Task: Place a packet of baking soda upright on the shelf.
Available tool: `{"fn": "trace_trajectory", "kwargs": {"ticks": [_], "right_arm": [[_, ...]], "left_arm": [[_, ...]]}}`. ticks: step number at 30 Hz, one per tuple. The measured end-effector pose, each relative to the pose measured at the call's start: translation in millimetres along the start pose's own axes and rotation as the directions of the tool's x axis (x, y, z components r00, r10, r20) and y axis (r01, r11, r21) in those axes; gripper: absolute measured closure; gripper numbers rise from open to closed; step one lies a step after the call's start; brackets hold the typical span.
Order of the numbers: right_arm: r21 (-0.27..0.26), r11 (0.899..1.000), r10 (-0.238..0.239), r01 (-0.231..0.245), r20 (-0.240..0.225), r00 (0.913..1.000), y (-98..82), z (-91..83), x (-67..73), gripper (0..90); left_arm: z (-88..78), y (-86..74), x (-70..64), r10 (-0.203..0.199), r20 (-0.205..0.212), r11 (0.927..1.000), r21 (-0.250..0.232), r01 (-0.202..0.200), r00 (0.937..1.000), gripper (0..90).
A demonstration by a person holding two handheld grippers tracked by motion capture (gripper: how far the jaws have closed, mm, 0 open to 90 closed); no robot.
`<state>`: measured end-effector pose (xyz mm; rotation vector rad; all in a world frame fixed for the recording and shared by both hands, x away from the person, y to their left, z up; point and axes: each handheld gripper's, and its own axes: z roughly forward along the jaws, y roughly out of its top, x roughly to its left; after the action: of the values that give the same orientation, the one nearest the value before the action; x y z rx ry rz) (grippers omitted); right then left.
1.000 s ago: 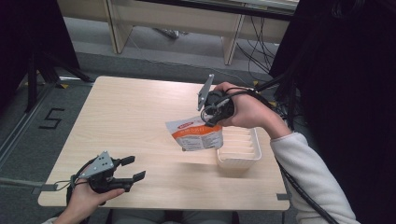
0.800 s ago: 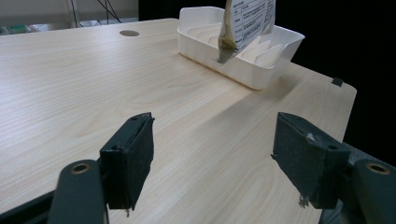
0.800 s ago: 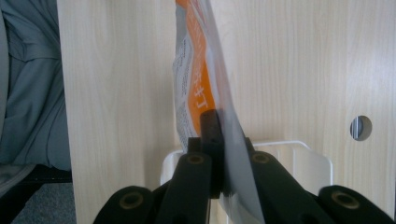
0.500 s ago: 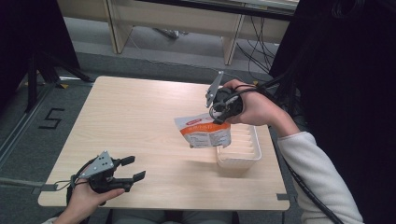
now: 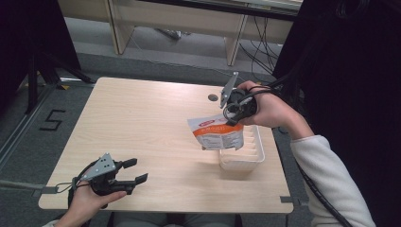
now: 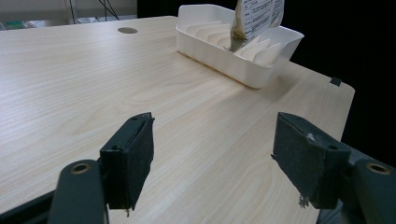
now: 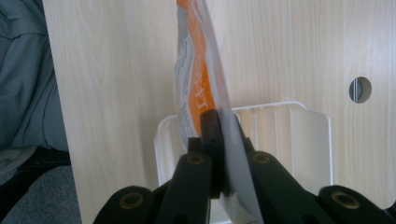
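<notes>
Two tools: the right tool (image 5: pixel 235 111) is clamped on a pouch's (image 5: pixel 216 134) top edge, hanging it above the rack's (image 5: pixel 253 156) near-left corner. It looks light, floppy and slick; that sealed edge seems the best hold. Left tool (image 5: pixel 128 170), well apart from the rack, gapes empty.

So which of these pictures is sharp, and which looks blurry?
High view: evenly lit, soft shadow beside the white tray. Left gripper view: tabletop crisp, the near pads slightly soft. Right gripper view: the orange pouch pinched in the right hand-held gripper is smeared, too close to focus.
</notes>
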<state>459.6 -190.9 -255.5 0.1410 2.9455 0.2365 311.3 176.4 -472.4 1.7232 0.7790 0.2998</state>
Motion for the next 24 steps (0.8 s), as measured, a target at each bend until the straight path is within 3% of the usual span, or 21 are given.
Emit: {"fn": "trace_trajectory", "kwargs": {"ticks": [1,2,5,6,13,18,19,20,24], "right_arm": [[-0.005,1.0,-0.008,0.008,0.0,1.0,-1.6,0.3,-1.4,90.0],[0.005,1.0,0.021,-0.021,0.0,0.9998,-3.4,-0.5,0.0,90.0],[0.003,1.0,-0.009,0.009,-0.004,1.0,-7.3,0.3,-3.1,90.0],[0.014,1.0,0.025,-0.025,-0.001,0.9997,-8.4,-0.6,-1.3,90.0],[0.012,1.0,0.017,-0.017,-0.011,0.9998,-16.6,-3.0,-4.3,90.0],[0.024,0.998,0.049,-0.049,-0.001,0.9988,-21.4,-8.3,-3.0,90.0],[0.018,1.0,0.016,-0.016,-0.003,0.9999,-22.1,-8.7,-5.3,90.0],[0.023,0.999,0.044,-0.044,-0.003,0.999,-23.5,-9.7,-4.0,90.0],[0.029,0.998,0.054,-0.054,0.003,0.9985,-28.1,-12.0,-4.6,90.0]], "left_arm": [[0.2,-0.1,-0.2,-0.002,-0.002,1.0,0.0,0.002,1.0,28.6],[0.4,-0.1,-0.3,-0.002,-0.003,1.0,0.001,0.002,1.0,28.6],[0.6,0.0,-0.5,-0.001,-0.001,1.0,0.0,0.001,1.0,28.6],[0.6,0.0,-0.3,0.001,0.001,1.0,0.002,-0.001,1.0,28.6],[0.7,-0.1,-0.1,-0.003,0.001,1.0,0.003,0.003,1.0,28.5],[0.8,0.0,-0.2,-0.005,0.0,1.0,0.003,0.005,1.0,28.5],[0.8,0.0,0.0,-0.005,0.0,1.0,0.004,0.005,1.0,28.5],[0.8,0.0,-0.1,-0.006,0.0,1.0,0.002,0.006,1.0,28.5],[0.8,0.0,-0.1,-0.007,-0.001,1.0,0.002,0.007,1.0,28.5]]}}
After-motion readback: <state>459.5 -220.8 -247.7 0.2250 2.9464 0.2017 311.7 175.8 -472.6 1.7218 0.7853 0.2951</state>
